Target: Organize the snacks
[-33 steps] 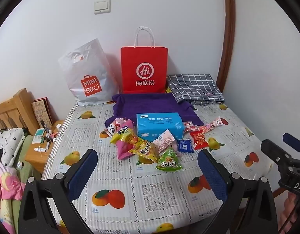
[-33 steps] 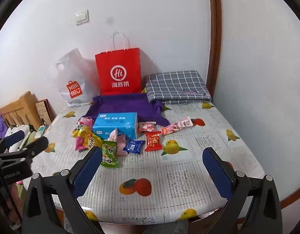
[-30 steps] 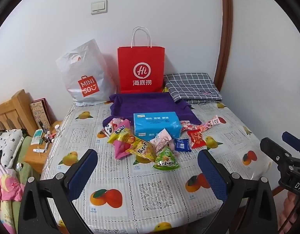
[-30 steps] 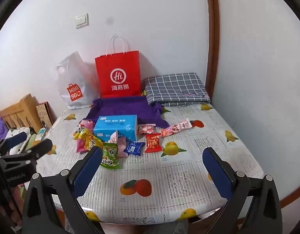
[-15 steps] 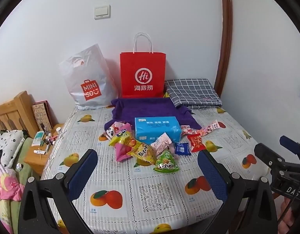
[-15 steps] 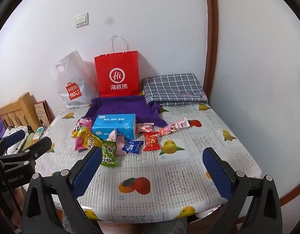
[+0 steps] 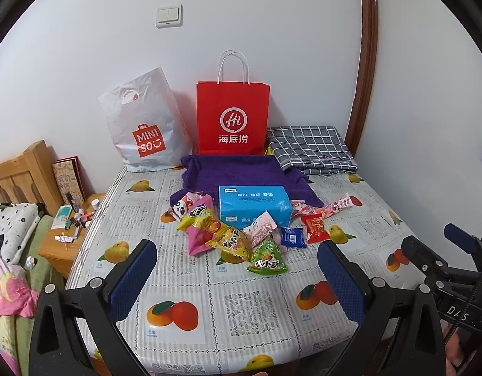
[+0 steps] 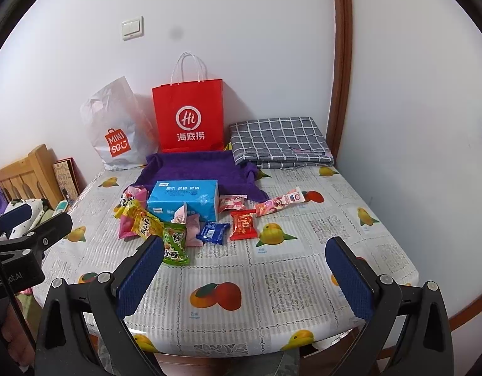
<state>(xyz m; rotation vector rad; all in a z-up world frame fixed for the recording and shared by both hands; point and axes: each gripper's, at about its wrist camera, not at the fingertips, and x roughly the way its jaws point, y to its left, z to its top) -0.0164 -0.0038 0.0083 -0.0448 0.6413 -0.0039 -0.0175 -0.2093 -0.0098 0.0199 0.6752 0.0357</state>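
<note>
Left gripper point(image 7: 238, 277) and right gripper point(image 8: 244, 269): jaws apart, empty; snack packets point(image 7: 238, 235) ahead, possibly overlapping, beside blue box point(image 7: 255, 202)

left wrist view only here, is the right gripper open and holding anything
observer: The right gripper is wide open and empty, hanging over the near part of the table.
operator: cant make out whats past the blue box's right end
observer: A small pink packet lies flat by the right end of the blue box, farther back than the red packet.
operator: wheres my left gripper from there
observer: The left gripper is off the table's left side.
</note>
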